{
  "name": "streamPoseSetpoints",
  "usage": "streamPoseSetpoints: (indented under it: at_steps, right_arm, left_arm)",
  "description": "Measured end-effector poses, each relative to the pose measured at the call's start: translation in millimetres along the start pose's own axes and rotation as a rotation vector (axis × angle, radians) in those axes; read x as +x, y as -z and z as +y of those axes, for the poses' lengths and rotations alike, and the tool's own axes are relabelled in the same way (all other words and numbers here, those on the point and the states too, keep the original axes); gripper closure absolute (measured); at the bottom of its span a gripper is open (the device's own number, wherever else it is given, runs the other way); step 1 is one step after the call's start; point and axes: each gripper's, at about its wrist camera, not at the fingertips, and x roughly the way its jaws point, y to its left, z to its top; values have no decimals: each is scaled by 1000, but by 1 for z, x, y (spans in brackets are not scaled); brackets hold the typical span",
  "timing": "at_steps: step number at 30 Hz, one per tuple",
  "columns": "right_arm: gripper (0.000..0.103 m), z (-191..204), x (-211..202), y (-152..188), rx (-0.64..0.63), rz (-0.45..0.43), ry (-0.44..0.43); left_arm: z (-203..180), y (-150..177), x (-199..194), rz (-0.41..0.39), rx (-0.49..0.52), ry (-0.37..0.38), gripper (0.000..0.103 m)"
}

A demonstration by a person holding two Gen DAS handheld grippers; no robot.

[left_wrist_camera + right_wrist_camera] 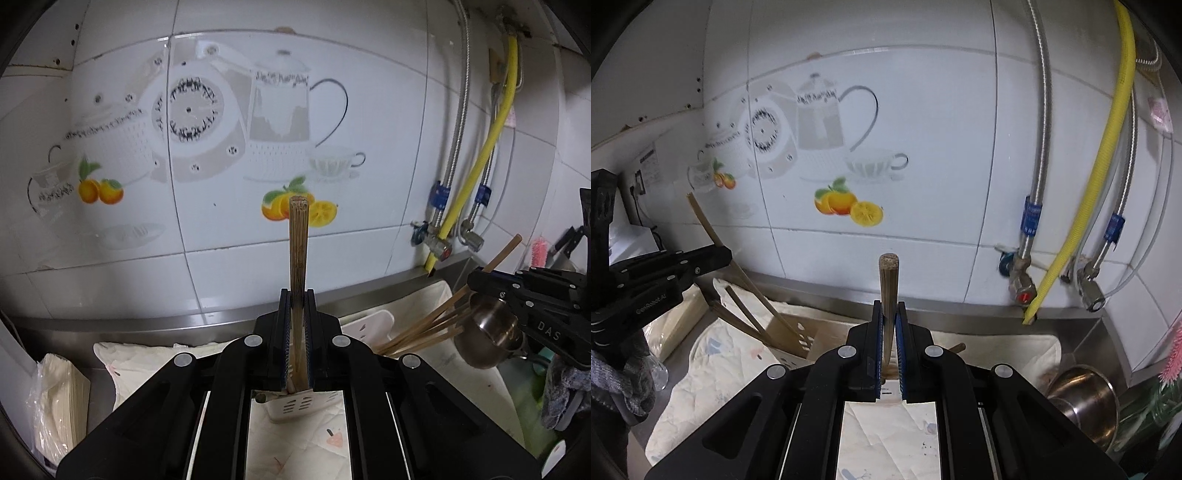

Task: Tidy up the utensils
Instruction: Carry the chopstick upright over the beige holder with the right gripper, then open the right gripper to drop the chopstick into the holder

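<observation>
Clamped between the left gripper (297, 295), one brown chopstick (298, 243) stands upright past its tips, while about five more chopsticks (428, 328) fan from the white holder (369, 325) to its right, beside one steel pot (491, 332). From the right wrist, the right gripper (889, 314) pinches one chopstick (888, 280) likewise, with about three sticks (753, 317) in the holder (798, 332) to its left.

The left black two-finger gripper (297, 295) was closed tight and pointed forward and a little downward. The right black two-finger gripper (889, 308) beside it was clamped in the same pose.
</observation>
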Motion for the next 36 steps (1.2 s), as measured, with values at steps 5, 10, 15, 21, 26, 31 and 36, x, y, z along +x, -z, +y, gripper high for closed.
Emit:
streamPoseSetpoints:
  at_steps: [5, 10, 15, 21, 26, 31, 36]
  right_arm:
    - [96, -2, 13, 6, 5, 37, -2]
    - [96, 0, 21, 11, 4, 53, -14]
    - [96, 3, 30, 14, 7, 68, -16]
    - [96, 1, 38, 19, 16, 84, -22]
    - [96, 2, 42, 22, 19, 95, -24]
    - [95, 3, 44, 24, 21, 98, -27]
    - [95, 2, 42, 23, 22, 92, -23]
  left_arm:
    - [-1, 4, 10, 26, 0, -3, 97]
    - [-3, 7, 19, 51, 1, -2, 97]
    - [-5, 11, 27, 74, 9, -4, 97]
    - [-4, 13, 29, 82, 7, 1, 97]
    - [-3, 12, 28, 92, 8, 4, 97]
    - [-3, 11, 29, 98, 10, 6, 97]
    - [-2, 11, 27, 96, 3, 8, 96]
